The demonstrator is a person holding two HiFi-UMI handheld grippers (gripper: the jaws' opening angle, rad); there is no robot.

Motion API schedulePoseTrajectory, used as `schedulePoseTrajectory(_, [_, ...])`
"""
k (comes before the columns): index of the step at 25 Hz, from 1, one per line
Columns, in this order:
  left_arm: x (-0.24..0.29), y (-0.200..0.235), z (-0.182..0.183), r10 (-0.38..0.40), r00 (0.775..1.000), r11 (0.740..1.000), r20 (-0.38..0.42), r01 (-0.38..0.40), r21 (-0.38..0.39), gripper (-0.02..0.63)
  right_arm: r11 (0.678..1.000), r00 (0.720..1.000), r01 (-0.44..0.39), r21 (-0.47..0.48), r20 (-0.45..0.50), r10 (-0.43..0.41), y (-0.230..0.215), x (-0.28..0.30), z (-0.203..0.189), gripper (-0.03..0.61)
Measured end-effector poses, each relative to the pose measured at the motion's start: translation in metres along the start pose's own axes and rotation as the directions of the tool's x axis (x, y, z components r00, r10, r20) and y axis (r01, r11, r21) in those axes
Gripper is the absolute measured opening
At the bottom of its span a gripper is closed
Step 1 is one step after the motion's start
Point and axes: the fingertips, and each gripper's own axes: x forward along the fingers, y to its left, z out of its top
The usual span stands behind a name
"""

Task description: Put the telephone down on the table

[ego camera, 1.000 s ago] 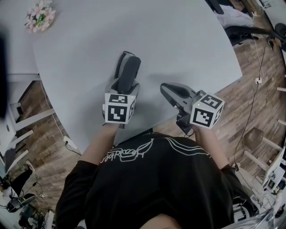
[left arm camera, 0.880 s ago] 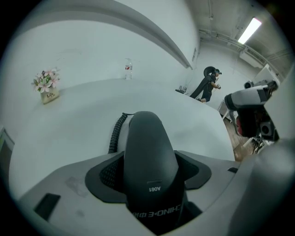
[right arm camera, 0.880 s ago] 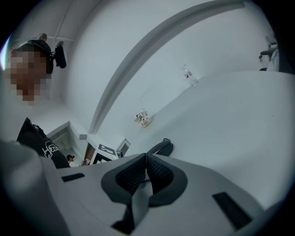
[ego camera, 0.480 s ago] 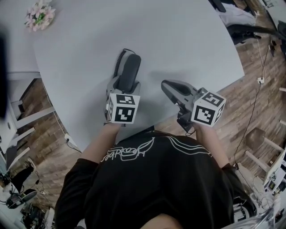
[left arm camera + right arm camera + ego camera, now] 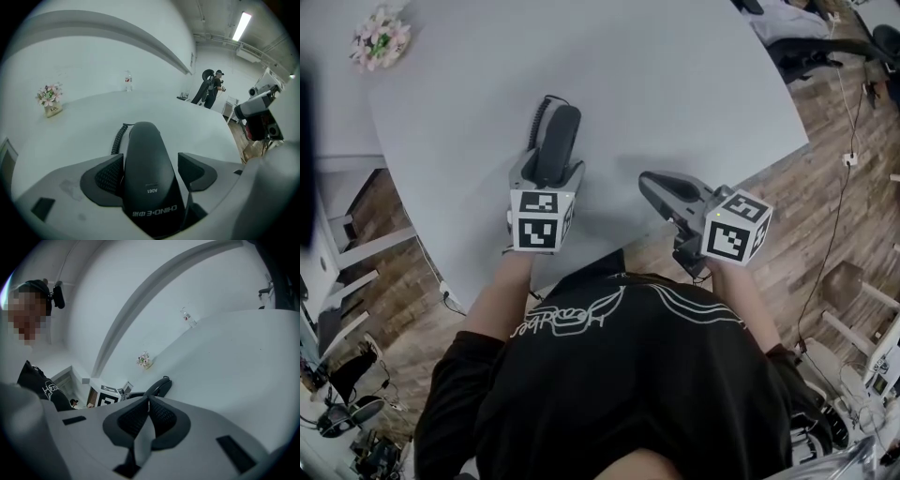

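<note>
Left gripper [image 5: 550, 164] now closer to flower pot [image 5: 381, 39] than second ago: slides leftward and bit deeper onto table [image 5: 694, 84], telephone handset [image 5: 558, 139] moving with it. Coiled cord [image 5: 536, 117] at handset's far end also nearer flower pot. My jaws opening, wider than half second back. Handset lies between them, gap showing beside pad [image 5: 196, 169] on side away from flower pot.

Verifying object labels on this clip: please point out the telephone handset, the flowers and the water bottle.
telephone handset [image 5: 146, 173]: left gripper view, middle of its back.
flowers [image 5: 380, 39]: head view, on the blossoms.
water bottle [image 5: 128, 82]: left gripper view, its body.
</note>
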Motion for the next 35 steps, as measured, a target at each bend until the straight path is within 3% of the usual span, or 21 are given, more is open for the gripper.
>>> schedulePoseTrajectory(9, [-0.068,-0.023,0.007,0.043,0.995,0.997,0.09,-0.037,-0.071,0.341,0.998,1.0,-0.029,-0.047,0.002,0.029,0.023,-0.049,-0.014,0.04])
schedulePoseTrajectory(14, [-0.129,-0.062,0.004,-0.004,0.985,0.983,0.17,0.035,-0.18,0.341,0.99,0.998,-0.07,-0.122,-0.017,0.068,0.059,-0.076,-0.025,0.04])
schedulePoseTrajectory(17, [-0.165,-0.094,0.004,-0.041,0.971,0.974,0.233,0.091,-0.206,0.339,0.983,0.996,-0.089,-0.16,-0.02,0.087,0.081,-0.096,-0.037,0.04])
schedulePoseTrajectory(22, [-0.227,-0.163,0.011,-0.147,0.917,0.951,0.372,0.234,-0.2,0.32,0.965,0.991,-0.133,-0.228,-0.004,0.135,0.126,-0.138,-0.055,0.04])
schedulePoseTrajectory(30, [-0.33,-0.259,0.01,-0.176,0.819,0.948,0.546,0.29,-0.128,0.036,0.924,0.969,-0.217,-0.314,0.048,0.243,0.2,-0.214,-0.089,0.04])
schedulePoseTrajectory(35, [-0.374,-0.316,-0.001,-0.234,0.771,0.94,0.593,0.335,-0.065,0.006,0.892,0.954,-0.243,-0.382,0.075,0.292,0.242,-0.262,-0.108,0.039])
